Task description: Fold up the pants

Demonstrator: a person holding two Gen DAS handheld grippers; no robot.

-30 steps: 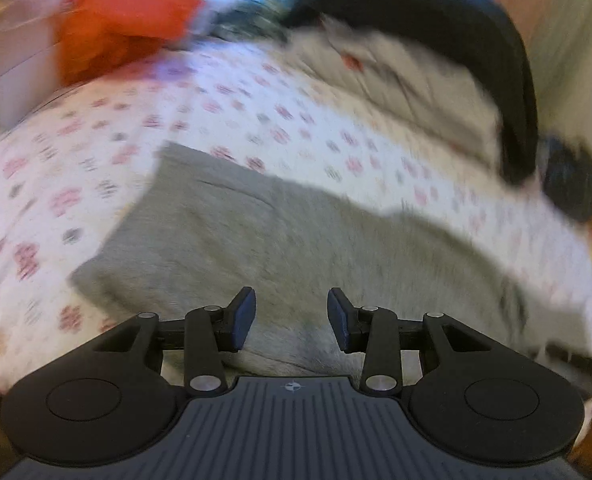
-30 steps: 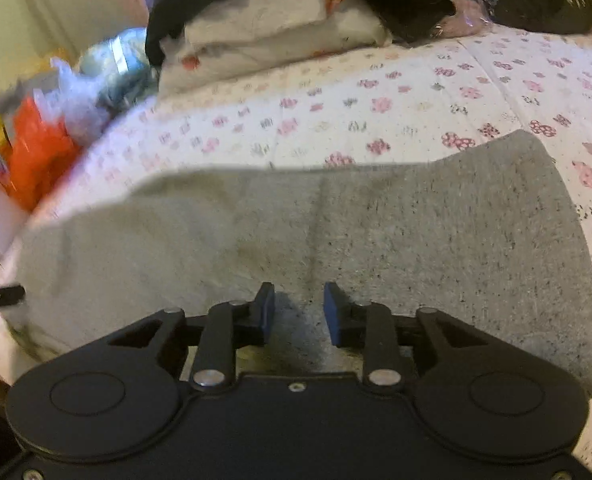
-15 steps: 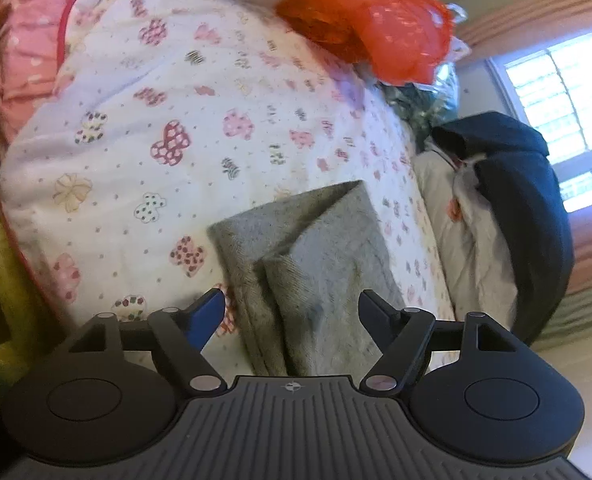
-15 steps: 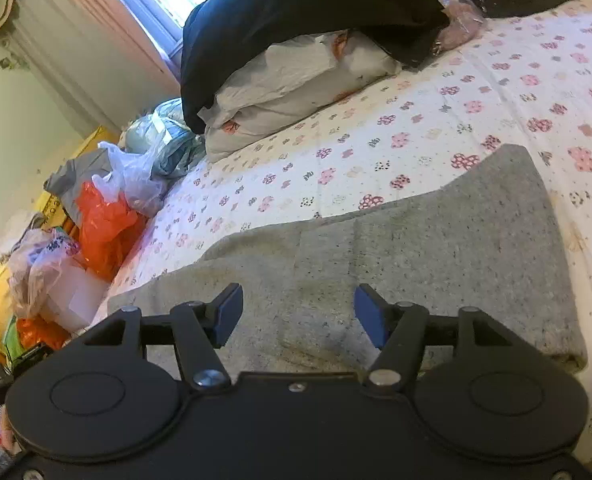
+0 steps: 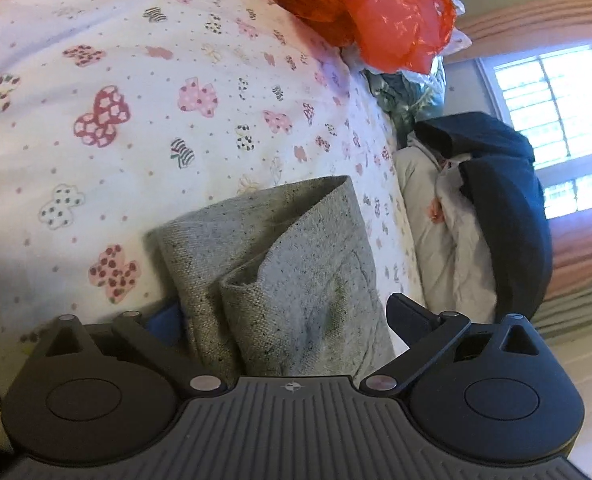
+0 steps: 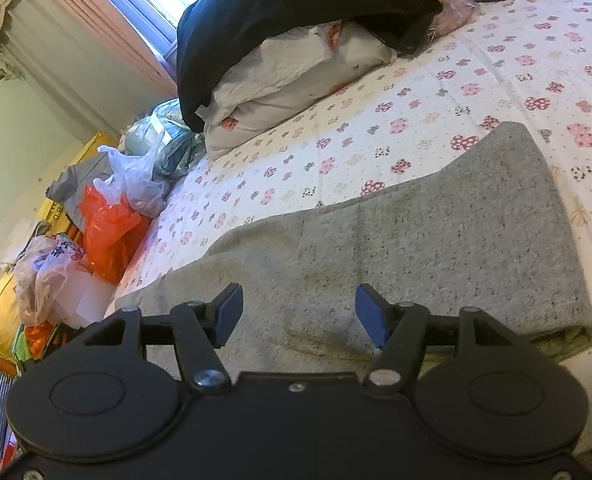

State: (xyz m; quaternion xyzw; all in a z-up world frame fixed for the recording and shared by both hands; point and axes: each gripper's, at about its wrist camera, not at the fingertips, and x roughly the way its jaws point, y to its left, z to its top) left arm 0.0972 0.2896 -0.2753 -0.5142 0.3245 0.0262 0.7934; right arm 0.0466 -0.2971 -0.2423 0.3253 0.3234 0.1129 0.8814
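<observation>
The grey speckled knit pants (image 6: pixel 435 240) lie flat on the bed's white quilt with pink bow print (image 6: pixel 495 64), near its front edge, already doubled into a long band. Its long axis runs along that edge, from the end under the left hand-held gripper (image 5: pixel 280 316) toward the rounded fold at the right, by the right hand-held gripper (image 6: pixel 297 312).

The left hand-held gripper's jaws are opening, spread wide to either side of the layered end of the cloth without pressing it. The right one hovers over the cloth, jaws parted and holding nothing.

The step in hand looks like taking hold for the next fold. To do it well, both layers at the left end should be caught together and carried along the long axis, edges matched.

Beyond the pants sit an orange plastic bag (image 5: pixel 367 16) and a dark garment over pale pillows (image 6: pixel 296 12).
</observation>
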